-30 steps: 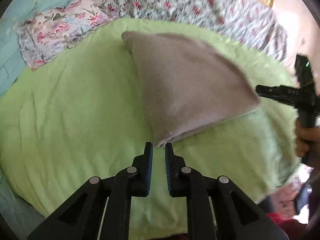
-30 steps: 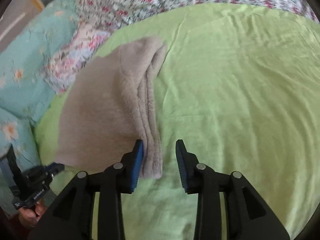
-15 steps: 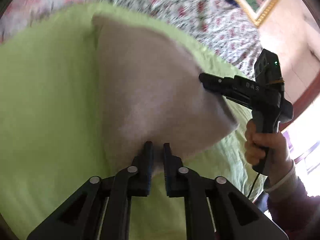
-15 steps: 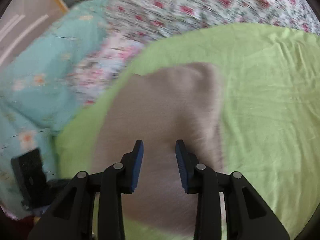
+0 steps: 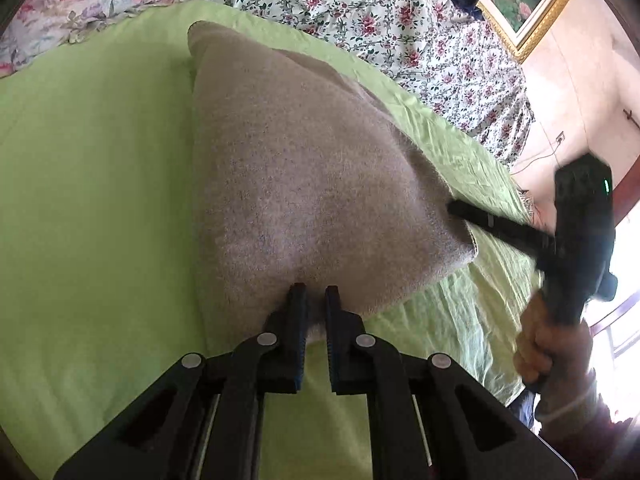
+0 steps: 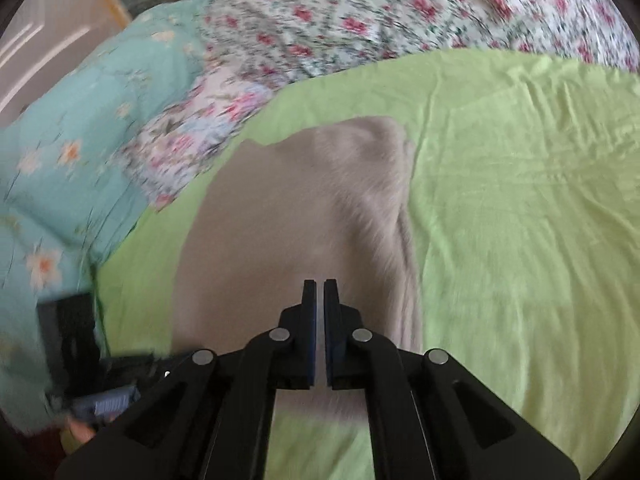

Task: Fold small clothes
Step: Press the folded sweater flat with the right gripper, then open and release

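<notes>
A folded grey-beige fleece garment [image 5: 304, 184] lies on the green sheet [image 5: 92, 184]; it also shows in the right wrist view [image 6: 296, 220]. My left gripper [image 5: 316, 300] is shut on the garment's near edge, with cloth bunched between its fingers. My right gripper [image 6: 319, 296] is shut over the garment's near end, with cloth between its pads. In the left wrist view the right gripper [image 5: 454, 209] touches the garment's right corner, held by a hand [image 5: 552, 344].
The green sheet [image 6: 520, 220] covers the bed. Floral bedding [image 5: 380, 12] lies at the far side, a turquoise floral quilt [image 6: 80, 140] at the left. A framed picture [image 5: 524, 4] hangs on the wall. The bed's edge [image 5: 516, 200] runs at the right.
Both grippers moved in onto the garment. The right gripper went from open to shut on the garment's end. The left gripper's fingers stayed closed on the near edge.
</notes>
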